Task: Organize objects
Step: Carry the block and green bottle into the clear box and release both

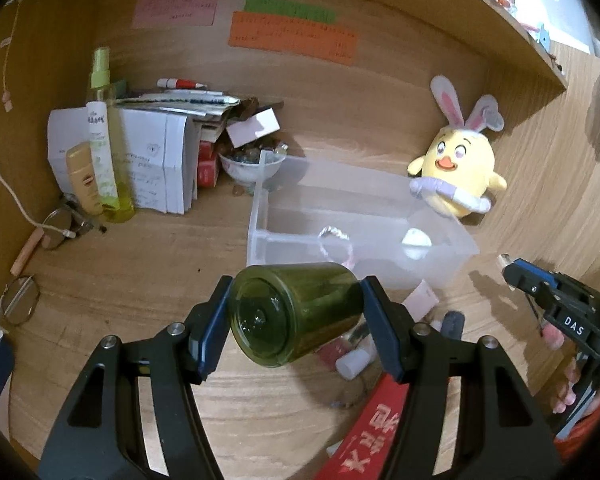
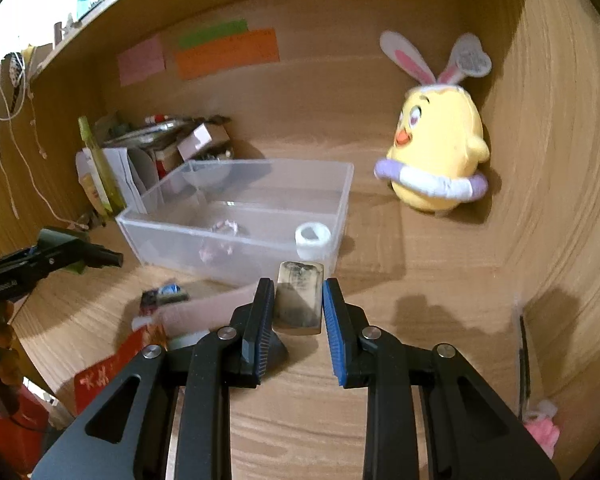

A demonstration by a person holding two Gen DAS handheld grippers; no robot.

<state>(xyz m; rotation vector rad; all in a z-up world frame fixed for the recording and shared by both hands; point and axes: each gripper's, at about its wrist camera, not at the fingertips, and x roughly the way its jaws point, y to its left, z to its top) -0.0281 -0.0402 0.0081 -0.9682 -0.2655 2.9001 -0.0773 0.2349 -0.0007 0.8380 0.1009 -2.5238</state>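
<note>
The left gripper (image 1: 296,316) holds a dark green glass jar (image 1: 296,312) sideways between its pads, base toward the camera, lifted clear of the wooden desk (image 1: 140,280). The right gripper (image 2: 298,308) is pinched narrow on a small, smudged whitish block (image 2: 300,300), possibly an eraser, though the view is too soft to be sure. Both loads hang just near of the clear plastic bin (image 2: 236,240), which already contains a white tape roll (image 2: 313,240) at its right end and a beaded bracelet (image 2: 220,240) near the middle. To do this step well, each item should be carried over the bin's near wall with room to spare, then lowered into a bare patch of the floor before the jaws let go. The jar is the heavier and smoother piece, so it wants a low, gentle release on the left side, away from the bracelet. The yellow chick toy (image 2: 436,152) stands to the far right, well apart from the bin.
</note>
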